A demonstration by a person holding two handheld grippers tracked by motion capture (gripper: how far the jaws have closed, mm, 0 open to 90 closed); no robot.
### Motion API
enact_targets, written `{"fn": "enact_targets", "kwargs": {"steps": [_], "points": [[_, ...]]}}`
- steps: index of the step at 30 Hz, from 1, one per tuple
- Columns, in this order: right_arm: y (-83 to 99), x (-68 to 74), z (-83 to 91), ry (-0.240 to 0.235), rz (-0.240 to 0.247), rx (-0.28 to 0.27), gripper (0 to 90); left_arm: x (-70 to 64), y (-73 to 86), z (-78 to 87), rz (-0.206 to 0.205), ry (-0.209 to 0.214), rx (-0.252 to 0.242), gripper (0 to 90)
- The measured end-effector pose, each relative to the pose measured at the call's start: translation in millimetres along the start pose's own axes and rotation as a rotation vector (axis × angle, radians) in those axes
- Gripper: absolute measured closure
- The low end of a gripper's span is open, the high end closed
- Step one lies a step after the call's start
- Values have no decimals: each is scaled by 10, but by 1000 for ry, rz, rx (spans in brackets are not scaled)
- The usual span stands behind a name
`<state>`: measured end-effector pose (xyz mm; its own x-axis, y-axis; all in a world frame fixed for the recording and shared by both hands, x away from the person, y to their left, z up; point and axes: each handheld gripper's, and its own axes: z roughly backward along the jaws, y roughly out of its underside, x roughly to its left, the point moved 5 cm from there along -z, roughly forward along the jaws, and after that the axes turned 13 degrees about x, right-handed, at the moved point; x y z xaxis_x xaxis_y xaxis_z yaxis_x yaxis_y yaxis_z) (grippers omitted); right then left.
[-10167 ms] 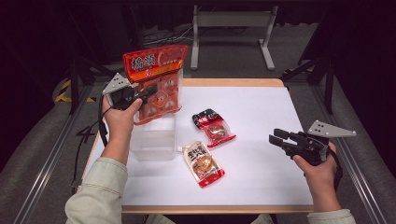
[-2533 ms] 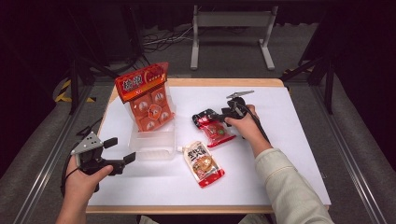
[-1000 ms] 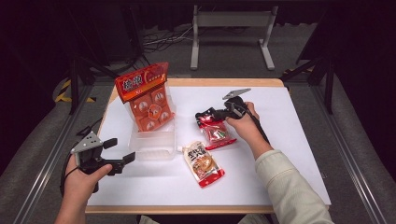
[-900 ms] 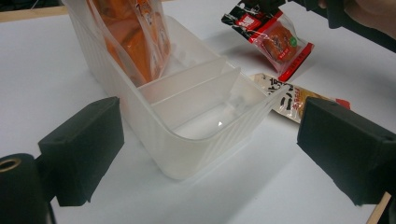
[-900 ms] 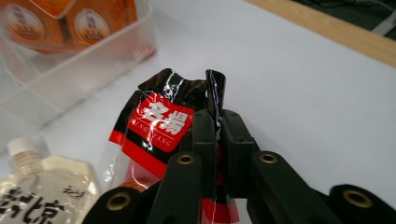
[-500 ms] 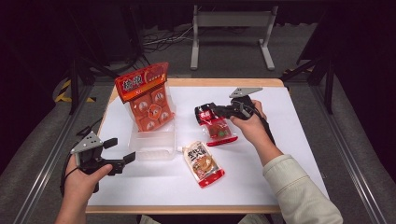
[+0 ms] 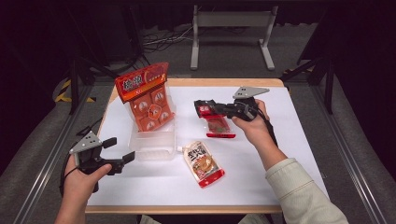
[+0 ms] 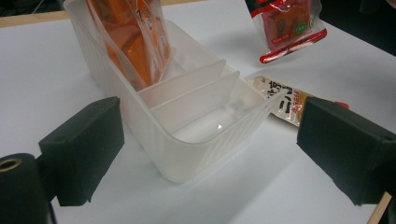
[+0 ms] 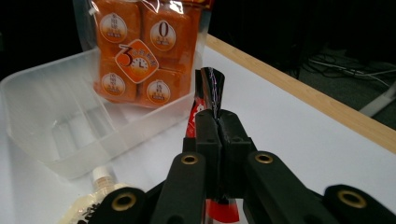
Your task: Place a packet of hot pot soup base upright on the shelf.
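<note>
The red packet has a black top edge, a clear window with reddish-brown food and a red bottom strip. The orange bag carries a red header with white characters and round white badges. The spouted pouch is cream with black lettering and a red foot. The bin is frosted and translucent. The table is white, wood-edged. Both tools, left and right, are black.

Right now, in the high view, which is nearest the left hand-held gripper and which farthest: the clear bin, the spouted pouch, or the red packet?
From the left hand-held gripper:
1. Clear bin, just to its right.
2. Spouted pouch, lying flat past the bin, toward the table's front.
3. Red packet, farthest, held by the right hand-held gripper.
</note>
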<state>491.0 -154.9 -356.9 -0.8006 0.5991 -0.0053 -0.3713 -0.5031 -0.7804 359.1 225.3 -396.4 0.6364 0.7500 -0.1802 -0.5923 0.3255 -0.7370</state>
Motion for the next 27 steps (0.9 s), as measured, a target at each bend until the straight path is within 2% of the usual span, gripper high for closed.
{"fn": "enact_targets", "kwargs": {"steps": [11, 27], "points": [[-139, 120, 130, -55, 67, -105, 889, 6, -12, 1, -5, 0, -5, 83], [-353, 309, 209, -105, 126, -195, 889, 12, -24, 12, -6, 0, -10, 84]]}}
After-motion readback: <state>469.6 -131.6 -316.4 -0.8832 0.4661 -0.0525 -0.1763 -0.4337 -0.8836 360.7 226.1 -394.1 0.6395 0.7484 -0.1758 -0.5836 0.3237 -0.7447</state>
